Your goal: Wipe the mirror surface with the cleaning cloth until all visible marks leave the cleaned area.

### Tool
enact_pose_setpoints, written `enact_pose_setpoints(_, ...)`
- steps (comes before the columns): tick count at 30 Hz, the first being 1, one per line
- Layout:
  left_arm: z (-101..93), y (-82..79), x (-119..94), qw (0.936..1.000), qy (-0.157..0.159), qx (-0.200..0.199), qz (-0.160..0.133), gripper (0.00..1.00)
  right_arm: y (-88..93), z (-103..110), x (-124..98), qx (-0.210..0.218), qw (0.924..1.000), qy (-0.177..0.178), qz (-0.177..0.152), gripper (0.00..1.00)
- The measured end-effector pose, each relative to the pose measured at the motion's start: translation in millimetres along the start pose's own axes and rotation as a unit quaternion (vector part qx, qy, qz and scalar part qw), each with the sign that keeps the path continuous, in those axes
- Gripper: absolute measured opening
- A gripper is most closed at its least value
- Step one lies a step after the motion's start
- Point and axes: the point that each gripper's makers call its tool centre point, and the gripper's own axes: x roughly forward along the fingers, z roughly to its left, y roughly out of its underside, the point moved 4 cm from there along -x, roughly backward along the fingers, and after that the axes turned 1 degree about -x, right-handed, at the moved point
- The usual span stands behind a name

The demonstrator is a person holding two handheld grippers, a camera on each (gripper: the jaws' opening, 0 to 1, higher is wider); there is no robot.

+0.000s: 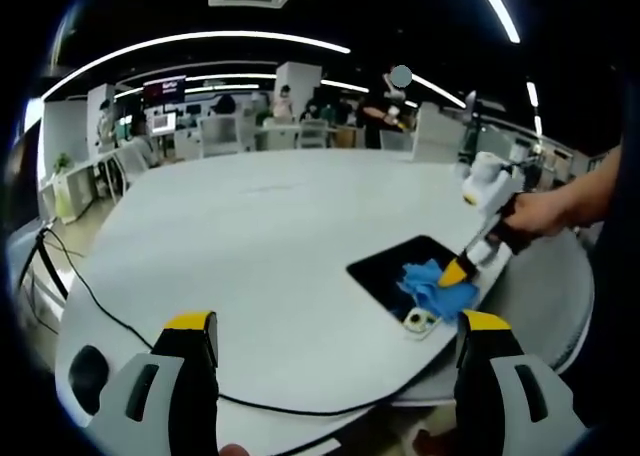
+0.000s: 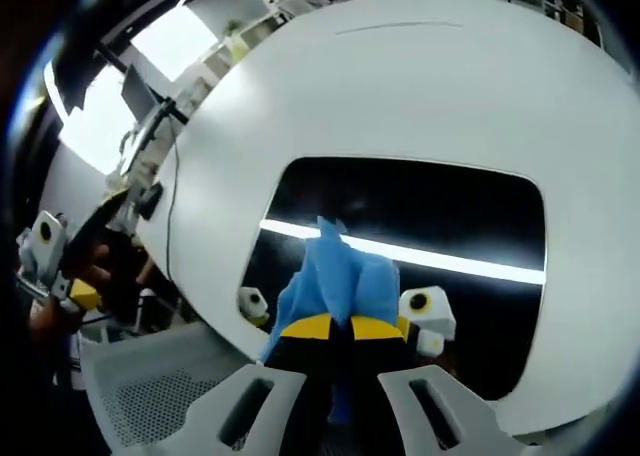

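A dark rectangular mirror point(image 1: 385, 266) lies flat near the edge of a white round table point(image 1: 260, 236). A crumpled blue cleaning cloth point(image 1: 432, 288) rests on its near end. My right gripper point(image 1: 458, 272), held by a hand, is shut on the cloth and presses it to the glass. In the right gripper view the cloth point(image 2: 338, 268) bunches up between the yellow tips of my right gripper point(image 2: 340, 328), over the mirror point(image 2: 450, 216), which reflects a ceiling light strip. My left gripper point(image 1: 338, 334) hovers open above the table's near edge, apart from the mirror, holding nothing.
White clips point(image 2: 426, 312) sit at the mirror's near edge. A black cable point(image 1: 120, 321) runs across the table's left side. My left gripper point(image 2: 60, 276) shows off the table at the left. Desks, chairs and people fill the room beyond.
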Motion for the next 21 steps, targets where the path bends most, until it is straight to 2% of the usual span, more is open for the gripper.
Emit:
enact_pose_setpoints(8,-6.1,4.9,-1,1.0,-0.003,-0.004,0.003,1.0,-23.8,-8,7,-0.011,0.9999,0.009,-0.008,0.0)
enact_pose_setpoints(21,-13.3,3.1,1,1.0,-0.006,-0.005,0.0,1.0,-58.9,-20,16,-0.027,0.9991,0.024,-0.02,0.0)
